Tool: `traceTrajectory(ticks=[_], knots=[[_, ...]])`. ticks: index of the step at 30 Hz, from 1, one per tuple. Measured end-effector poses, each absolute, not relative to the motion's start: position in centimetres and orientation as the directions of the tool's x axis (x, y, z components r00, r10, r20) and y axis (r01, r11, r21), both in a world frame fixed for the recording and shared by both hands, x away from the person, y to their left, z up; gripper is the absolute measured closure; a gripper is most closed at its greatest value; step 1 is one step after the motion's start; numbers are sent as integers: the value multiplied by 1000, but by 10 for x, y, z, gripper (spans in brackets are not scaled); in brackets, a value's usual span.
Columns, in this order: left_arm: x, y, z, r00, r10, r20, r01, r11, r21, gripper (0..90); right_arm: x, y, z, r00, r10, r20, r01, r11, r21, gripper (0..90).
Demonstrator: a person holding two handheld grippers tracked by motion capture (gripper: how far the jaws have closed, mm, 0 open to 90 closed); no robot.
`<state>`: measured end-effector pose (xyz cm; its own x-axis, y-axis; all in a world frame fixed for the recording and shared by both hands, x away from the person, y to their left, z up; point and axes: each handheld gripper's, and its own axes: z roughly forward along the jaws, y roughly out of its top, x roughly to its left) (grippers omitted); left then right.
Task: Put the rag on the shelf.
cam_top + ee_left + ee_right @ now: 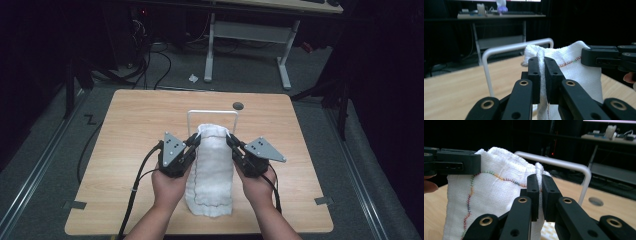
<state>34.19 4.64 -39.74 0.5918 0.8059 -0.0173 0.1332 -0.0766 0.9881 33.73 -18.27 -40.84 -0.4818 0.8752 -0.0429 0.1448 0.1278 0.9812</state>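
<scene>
A white towel (212, 170) of coarse, open-weave cloth, its hem stitched in multicoloured thread, hangs pinched between the matt black plastic jaws of the left gripper (194, 140) and the right gripper (231, 141), each fitted with brass-coloured rivets and a smooth grey plate on top. Behind it, toward 12 o'clock, a smooth white-coated tubular rack (212, 113) stands on a table (135, 125) of pale, matt wood-grain finish, with grey carpet-like floor (45, 165) around.
</scene>
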Motion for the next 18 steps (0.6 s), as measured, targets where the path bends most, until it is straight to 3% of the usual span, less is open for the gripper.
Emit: traceTrajectory(ticks=[11, 18], knots=[[347, 50, -359, 588, 809, 6, 35, -34, 999, 841, 342, -185, -361, -476, 877, -62, 37, 90, 995, 859], [351, 51, -351, 589, 808, 8, 21, -26, 999, 841, 343, -184, -350, -474, 876, -88, 5, 103, 995, 859]])
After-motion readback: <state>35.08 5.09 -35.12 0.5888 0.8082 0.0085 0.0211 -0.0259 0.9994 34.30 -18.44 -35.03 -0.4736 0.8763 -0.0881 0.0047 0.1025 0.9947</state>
